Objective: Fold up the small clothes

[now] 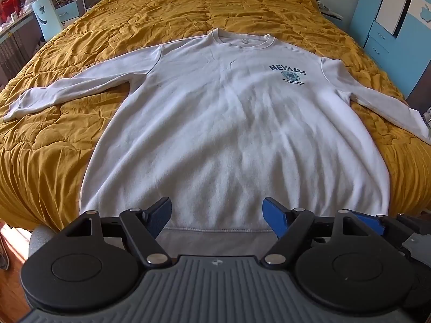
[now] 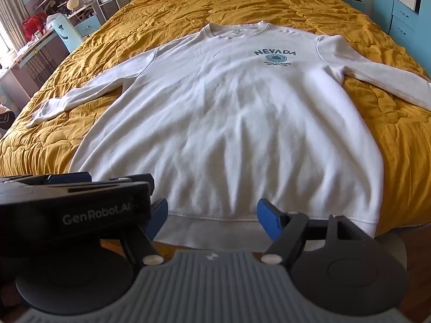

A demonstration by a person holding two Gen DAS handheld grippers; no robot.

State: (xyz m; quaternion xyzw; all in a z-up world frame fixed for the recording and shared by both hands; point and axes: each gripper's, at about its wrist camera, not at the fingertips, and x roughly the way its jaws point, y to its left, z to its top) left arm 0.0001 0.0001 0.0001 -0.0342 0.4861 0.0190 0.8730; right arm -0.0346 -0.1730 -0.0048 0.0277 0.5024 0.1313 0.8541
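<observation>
A white long-sleeved sweatshirt [image 1: 229, 123] with a blue "NEVADA" print [image 1: 288, 71] lies flat, face up, on a mustard yellow quilt [image 1: 54, 145], sleeves spread to both sides and hem nearest me. It also shows in the right wrist view [image 2: 223, 123]. My left gripper [image 1: 216, 216] is open and empty, just above the hem at its middle. My right gripper [image 2: 212, 219] is open and empty over the hem. The left gripper's body [image 2: 72, 207] sits close at the left of the right wrist view.
The bed [image 2: 269, 2] fills most of both views. A desk and shelves with clutter [image 2: 45, 27] stand to the left, with a light blue chair [image 1: 47, 17]. Blue and white cabinets [image 1: 390, 27] stand to the right. Wooden floor [image 1: 10, 290] shows at the bed's foot.
</observation>
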